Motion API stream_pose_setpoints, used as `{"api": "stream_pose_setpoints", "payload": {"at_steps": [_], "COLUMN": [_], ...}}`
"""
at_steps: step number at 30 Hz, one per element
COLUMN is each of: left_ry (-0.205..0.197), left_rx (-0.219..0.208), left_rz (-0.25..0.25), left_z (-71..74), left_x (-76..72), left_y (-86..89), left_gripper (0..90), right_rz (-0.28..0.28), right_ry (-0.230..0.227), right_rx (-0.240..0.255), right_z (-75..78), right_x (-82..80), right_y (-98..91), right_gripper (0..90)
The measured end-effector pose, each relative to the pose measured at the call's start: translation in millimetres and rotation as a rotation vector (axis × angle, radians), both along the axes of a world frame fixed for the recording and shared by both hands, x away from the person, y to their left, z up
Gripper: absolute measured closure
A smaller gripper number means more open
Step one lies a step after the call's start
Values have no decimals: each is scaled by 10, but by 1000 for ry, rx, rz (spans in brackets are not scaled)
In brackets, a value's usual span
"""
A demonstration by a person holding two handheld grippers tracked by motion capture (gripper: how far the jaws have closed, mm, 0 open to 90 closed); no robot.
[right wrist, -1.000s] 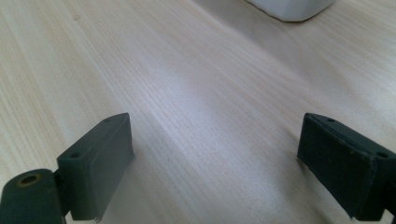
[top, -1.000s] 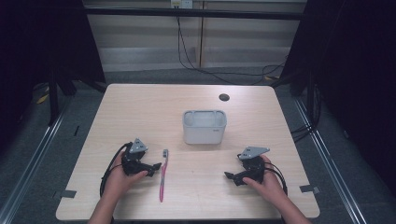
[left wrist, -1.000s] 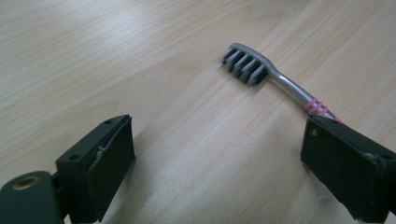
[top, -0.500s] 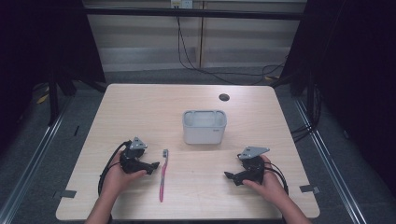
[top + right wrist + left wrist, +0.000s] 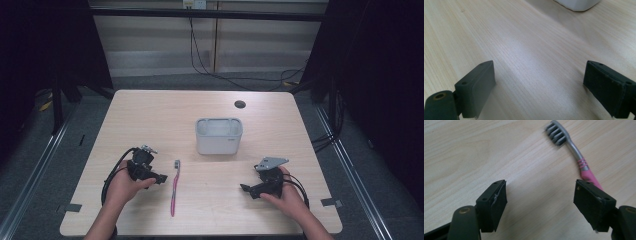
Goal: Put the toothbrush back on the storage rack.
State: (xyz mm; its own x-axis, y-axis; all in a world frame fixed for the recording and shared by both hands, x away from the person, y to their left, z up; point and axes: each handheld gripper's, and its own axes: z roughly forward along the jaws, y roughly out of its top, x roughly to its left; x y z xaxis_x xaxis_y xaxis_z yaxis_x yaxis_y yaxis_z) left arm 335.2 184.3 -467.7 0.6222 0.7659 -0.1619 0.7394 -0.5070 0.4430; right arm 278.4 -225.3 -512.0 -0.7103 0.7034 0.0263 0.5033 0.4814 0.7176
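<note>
A pink toothbrush (image 5: 174,189) with a grey head lies flat on the table near the front, left of centre. My left gripper (image 5: 159,177) is just left of it, open and tipped down toward the wood. In the left gripper view the toothbrush (image 5: 576,157) runs from its bristles at the top down behind the right jaw, and nothing is between the jaws of the left gripper (image 5: 544,202). A white rectangular cup (image 5: 219,135) stands at the table's middle. My right gripper (image 5: 246,188) rests open at the front right, and in its own view the right gripper (image 5: 539,85) frames bare wood.
A small dark round hole (image 5: 240,104) sits near the table's far edge. The white cup's corner (image 5: 576,5) shows at the top of the right gripper view. Black cables trail from both grippers over the light wooden table (image 5: 150,120).
My left gripper has tilted downward and shifted slightly toward the toothbrush. The right gripper has stayed in place.
</note>
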Motion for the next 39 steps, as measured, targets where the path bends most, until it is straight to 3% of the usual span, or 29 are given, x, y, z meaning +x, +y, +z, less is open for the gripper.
{"api": "stream_pose_setpoints", "payload": {"at_steps": [7,22,39], "left_ry": [72,189,259], "left_rx": [8,31,45], "left_rz": [18,41,100], "left_z": [125,196,146], "left_x": [28,78,185], "left_y": [-101,-285,-479], "left_gripper": [313,414,526], "right_rz": [0,0,0], "right_ry": [0,0,0], "right_rx": [0,0,0], "right_z": [0,0,0], "right_x": [0,0,0], "right_y": [0,0,0], "right_gripper": [98,98,98]}}
